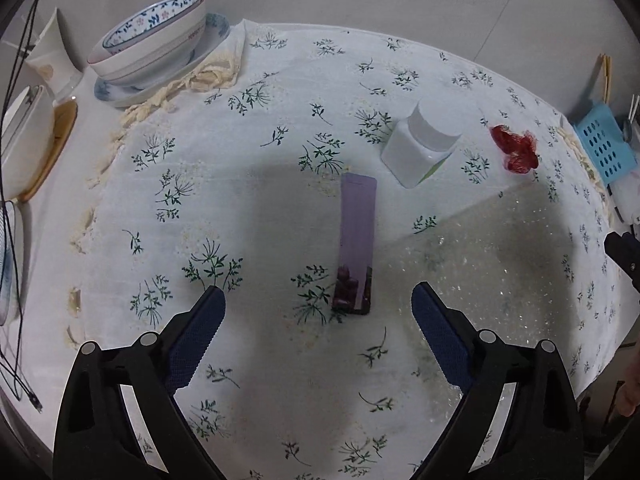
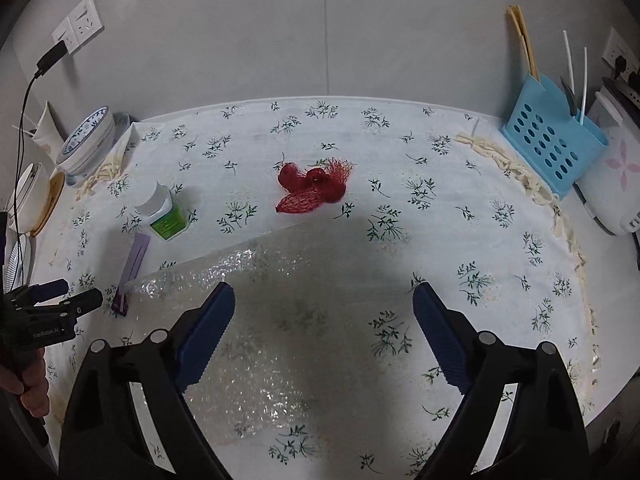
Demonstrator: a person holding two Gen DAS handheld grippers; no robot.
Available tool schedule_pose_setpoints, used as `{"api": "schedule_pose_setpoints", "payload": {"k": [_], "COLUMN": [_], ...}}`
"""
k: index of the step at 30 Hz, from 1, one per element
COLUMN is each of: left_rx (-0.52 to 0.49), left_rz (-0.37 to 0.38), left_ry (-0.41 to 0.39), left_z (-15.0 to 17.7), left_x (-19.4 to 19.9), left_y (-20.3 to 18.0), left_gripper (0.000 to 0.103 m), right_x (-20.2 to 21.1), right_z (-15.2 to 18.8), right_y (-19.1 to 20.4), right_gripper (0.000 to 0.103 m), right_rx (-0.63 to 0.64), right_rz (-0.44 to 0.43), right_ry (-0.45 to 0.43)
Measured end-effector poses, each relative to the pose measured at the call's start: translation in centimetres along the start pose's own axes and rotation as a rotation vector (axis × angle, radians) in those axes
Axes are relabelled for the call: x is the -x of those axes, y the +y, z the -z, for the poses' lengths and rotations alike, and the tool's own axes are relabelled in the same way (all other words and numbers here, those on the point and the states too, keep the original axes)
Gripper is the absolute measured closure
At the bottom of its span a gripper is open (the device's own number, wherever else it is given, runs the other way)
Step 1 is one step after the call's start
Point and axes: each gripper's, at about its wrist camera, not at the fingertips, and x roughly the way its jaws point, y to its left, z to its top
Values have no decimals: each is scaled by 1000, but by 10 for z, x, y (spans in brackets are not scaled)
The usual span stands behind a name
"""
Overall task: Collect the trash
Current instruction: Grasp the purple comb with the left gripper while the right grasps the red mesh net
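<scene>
A purple sachet (image 1: pixel 357 244) lies flat on the flowered tablecloth (image 1: pixel 248 208), its dark end just ahead of my left gripper (image 1: pixel 318 300), which hangs open above it with nothing between the fingers. A white bottle (image 1: pixel 420 146) lies on its side beyond the sachet. A red mesh net (image 2: pixel 314 188) sits mid-table. A sheet of clear bubble wrap (image 2: pixel 280 300) spreads under my right gripper (image 2: pixel 324 300), which stands open and empty above it. The left gripper (image 2: pixel 78 293) also shows at the left edge of the right wrist view, next to the sachet (image 2: pixel 134 260).
Stacked patterned bowls (image 1: pixel 156 40) on a plate, a paper cup (image 1: pixel 52 56) and more dishes crowd the left end. A blue perforated holder (image 2: pixel 556 140) with chopsticks and a white appliance (image 2: pixel 612 184) stand at the right. The wall runs close behind the table.
</scene>
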Motion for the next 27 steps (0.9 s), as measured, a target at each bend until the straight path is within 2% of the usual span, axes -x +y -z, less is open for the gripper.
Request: {"api": "schedule_pose_setpoints", "payload": {"k": [8, 11, 13, 18, 22, 25, 27], "left_rx": [-11, -41, -42, -18, -17, -43, -60], "left_rz": [-10, -57, -64, -78, -88, -84, -84], "left_ry": [77, 69, 69, 74, 64, 63, 70], "left_z": [-26, -33, -37, -42, -47, -52, -53], "left_x": [-48, -53, -54, -51, -50, -48, -46], "left_y": [-5, -13, -16, -18, -18, -25, -34], "left_gripper": [21, 20, 22, 39, 45, 62, 82], "right_x": [-53, -74, -86, -113, -131, -138, -139], "right_z": [-39, -55, -65, -83, -87, -87, -87], "right_y": [7, 7, 7, 10, 14, 18, 20], "right_gripper": [27, 31, 34, 39, 49, 57, 64], "right_rx": [-11, -28, -40, -40, -28, -15, -10], "right_rz": [11, 12, 12, 24, 37, 45, 46], "right_ry": [66, 86, 99, 134, 167, 176, 173]}}
